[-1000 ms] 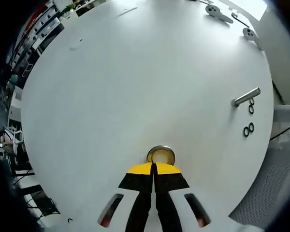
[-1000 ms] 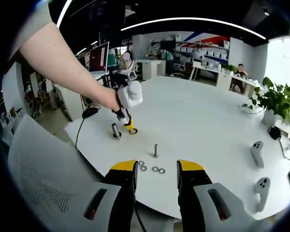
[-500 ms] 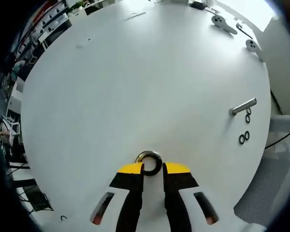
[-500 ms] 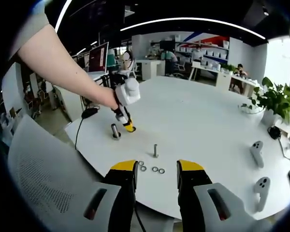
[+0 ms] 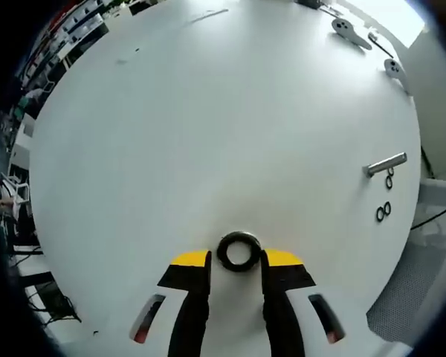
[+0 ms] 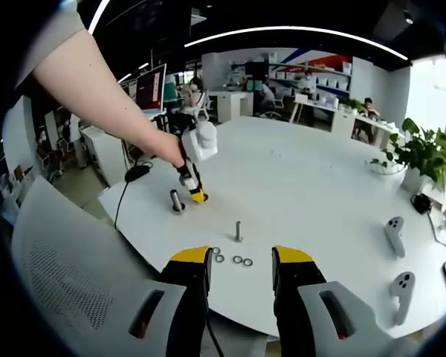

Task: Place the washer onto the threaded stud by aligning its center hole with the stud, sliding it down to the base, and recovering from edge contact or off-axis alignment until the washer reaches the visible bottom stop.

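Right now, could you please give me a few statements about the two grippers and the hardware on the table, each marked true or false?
1. The left gripper stands open with a dark ring between its jaws. True.
2. The right gripper is shut on a washer. False: it is open and holds nothing.
3. The threaded stud stands upright on the white table. True.
4. A washer already sits on the stud. False: the loose washers lie flat on the table beside it.
5. A potted plant stands on the table. True.
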